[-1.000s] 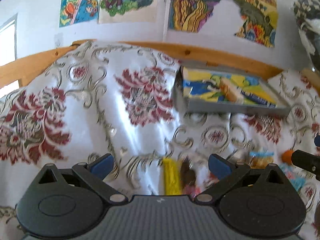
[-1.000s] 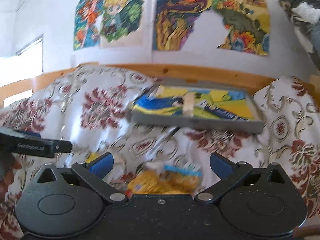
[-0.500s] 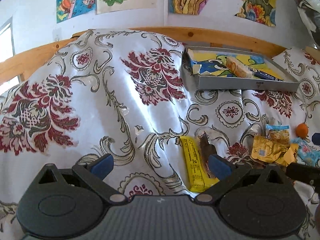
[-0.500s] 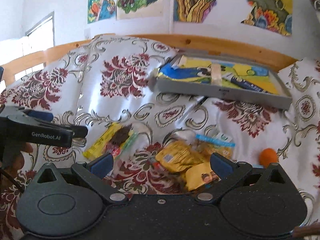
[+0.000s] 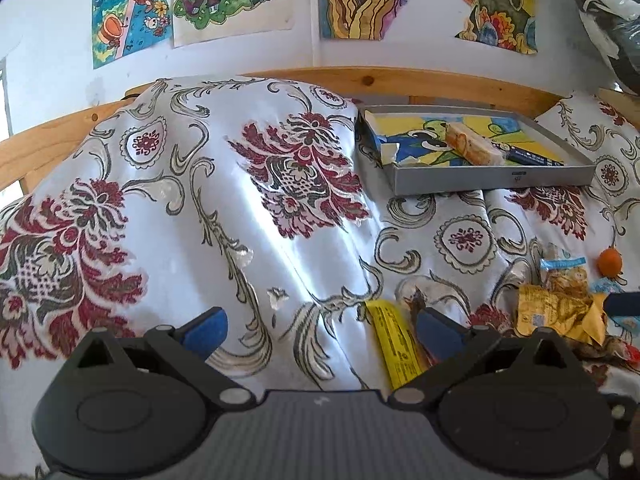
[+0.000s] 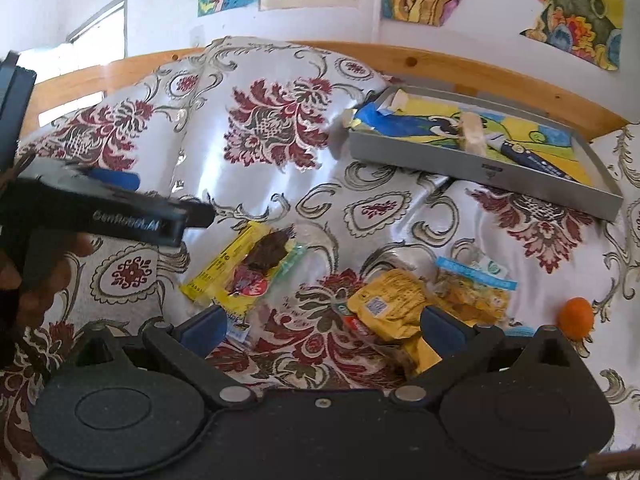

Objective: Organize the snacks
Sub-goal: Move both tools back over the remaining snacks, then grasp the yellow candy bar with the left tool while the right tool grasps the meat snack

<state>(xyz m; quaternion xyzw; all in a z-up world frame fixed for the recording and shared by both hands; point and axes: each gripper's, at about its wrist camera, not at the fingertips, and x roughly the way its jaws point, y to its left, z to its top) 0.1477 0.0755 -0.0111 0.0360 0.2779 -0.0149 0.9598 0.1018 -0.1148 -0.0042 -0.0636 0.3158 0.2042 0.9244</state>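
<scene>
Both pairs of fingers stand spread and empty: the left gripper [image 5: 320, 328] beside the yellow bar [image 6: 224, 264], the right gripper [image 6: 322, 326] over the crumpled gold packets [image 6: 394, 304]; the grey tray [image 6: 480, 168] lies well apart. The glossy bedspread [image 5: 192, 248] is probably slick; wrappers may skid or overlapped ones lift together.

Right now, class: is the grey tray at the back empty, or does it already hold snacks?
Not empty. The grey tray holds a pale wrapped bar and a dark blue packet, lying on its colourful lining.
</scene>
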